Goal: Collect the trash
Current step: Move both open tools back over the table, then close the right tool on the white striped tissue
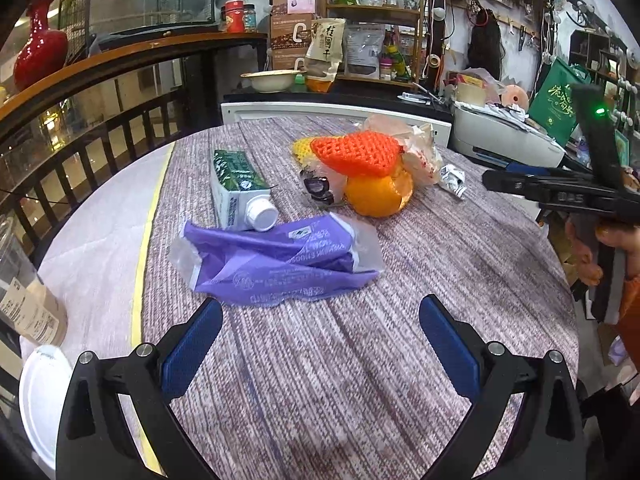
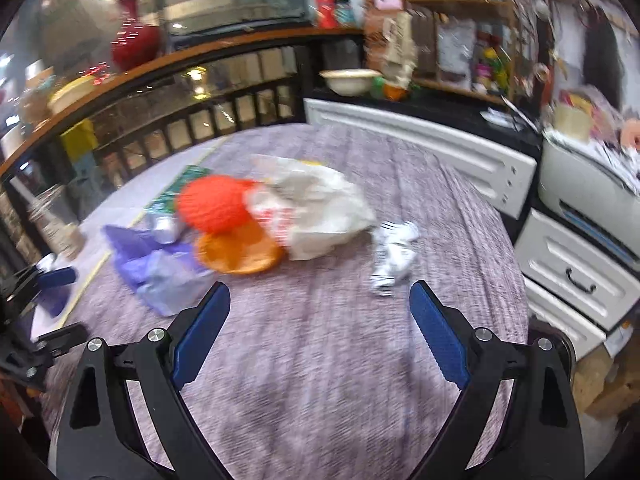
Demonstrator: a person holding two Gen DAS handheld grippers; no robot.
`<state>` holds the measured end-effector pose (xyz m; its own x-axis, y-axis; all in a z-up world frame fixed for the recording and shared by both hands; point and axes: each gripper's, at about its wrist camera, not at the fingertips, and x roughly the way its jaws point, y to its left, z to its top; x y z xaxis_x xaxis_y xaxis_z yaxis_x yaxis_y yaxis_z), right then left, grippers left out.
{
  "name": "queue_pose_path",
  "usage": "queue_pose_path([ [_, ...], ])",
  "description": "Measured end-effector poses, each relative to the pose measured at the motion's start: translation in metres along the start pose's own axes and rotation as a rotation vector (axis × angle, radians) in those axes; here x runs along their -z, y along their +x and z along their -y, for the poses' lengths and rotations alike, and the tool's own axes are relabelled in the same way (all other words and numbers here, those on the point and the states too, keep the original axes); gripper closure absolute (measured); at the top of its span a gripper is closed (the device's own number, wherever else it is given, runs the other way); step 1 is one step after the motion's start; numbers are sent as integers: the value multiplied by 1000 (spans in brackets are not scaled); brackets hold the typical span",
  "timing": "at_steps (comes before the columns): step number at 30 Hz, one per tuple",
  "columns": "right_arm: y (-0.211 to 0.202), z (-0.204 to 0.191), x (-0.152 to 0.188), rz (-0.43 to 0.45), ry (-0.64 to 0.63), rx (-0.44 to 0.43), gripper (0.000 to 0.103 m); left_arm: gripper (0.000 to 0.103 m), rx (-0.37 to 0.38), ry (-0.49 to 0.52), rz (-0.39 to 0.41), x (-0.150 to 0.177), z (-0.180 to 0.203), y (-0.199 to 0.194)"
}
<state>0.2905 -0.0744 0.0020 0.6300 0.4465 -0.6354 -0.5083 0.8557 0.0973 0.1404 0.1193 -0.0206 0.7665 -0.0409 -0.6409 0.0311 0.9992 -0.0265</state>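
Far left of the left wrist view, a white lid (image 1: 42,396) and a labelled clear cup (image 1: 24,300) sit at the lower left edge, on the pale strip beside the yellow line. Moving in, the green-and-white carton (image 1: 236,188) lies on its side at centre left, white cap (image 1: 262,214) pointing toward the camera, touching the crumpled purple wrapper (image 1: 276,264) in front of it. That wrapper is the nearest piece of trash to the left gripper (image 1: 320,328), whose blue pads are spread wide apart with nothing between them, hovering just short of it.

Centre frame now: orange peel (image 1: 378,194) with red foam netting (image 1: 358,154) draped over it, a yellow netting (image 1: 302,146) peeking out behind, a small dark wrapper (image 1: 318,188) just left of the peel, and a thin white plastic bag (image 1: 420,152) bunched behind. Right of that, a crumpled paper ball (image 1: 454,180), well apart from the pile.

The right wrist view is smeared with motion blur, so this hand looks to be on the move. The right gripper (image 2: 320,304) is also wide apart and empty, low over the cloth (image 2: 320,380), the paper ball (image 2: 394,256) just ahead at its right finger.

Risks, as I read it: the wrapper is flat and slippery, so the pads may skate over it or pinch tablecloth instead. Drag it and the carton touching it could roll. The netting only rests on the peel; a careless grab lifts one and scatters the rest.
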Motion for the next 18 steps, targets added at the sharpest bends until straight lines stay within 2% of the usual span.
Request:
queue_pose_path([
  [3,22,15,-9,-57,9,41,21,6,21,-19,-1,-7,-2,6],
  [12,81,48,-22,-175,102,32,33,6,43,-32,-13,-22,-1,18],
  [14,89,50,-24,-190,108,36,39,6,45,-38,-9,-26,-2,19],
  [17,98,54,-25,-209,115,35,52,6,63,-56,4,-32,-2,20],
  [18,98,54,-26,-209,110,40,59,6,68,-61,6,-34,-2,21],
])
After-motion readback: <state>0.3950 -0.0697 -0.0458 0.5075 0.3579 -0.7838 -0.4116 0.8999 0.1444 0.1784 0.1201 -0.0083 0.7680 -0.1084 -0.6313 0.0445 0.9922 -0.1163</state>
